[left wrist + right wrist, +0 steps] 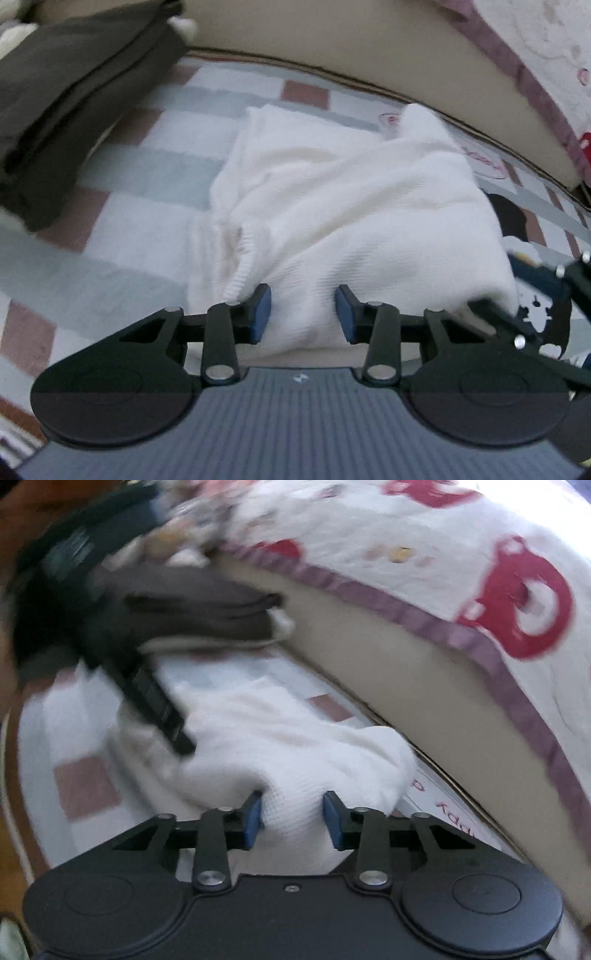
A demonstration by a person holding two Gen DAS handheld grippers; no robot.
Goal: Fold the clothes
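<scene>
A white knitted garment (332, 206) lies bunched on a checked sheet (122, 173). My left gripper (303, 314) is shut on its near edge; cloth fills the gap between the blue pads and a ribbed hem (240, 280) hangs by the left pad. At the right edge of the left wrist view, the right gripper (546, 295) meets the same garment. In the right wrist view my right gripper (291, 819) is shut on a pinched fold of the white garment (280, 738). The left gripper's black body (155, 705) shows blurred at the upper left.
A stack of dark folded clothes (74, 103) lies at the far left on the sheet, and is seen again as the dark stack (192, 609). A beige mattress side (406, 672) under a quilt with red prints (517, 602) borders the far and right edges.
</scene>
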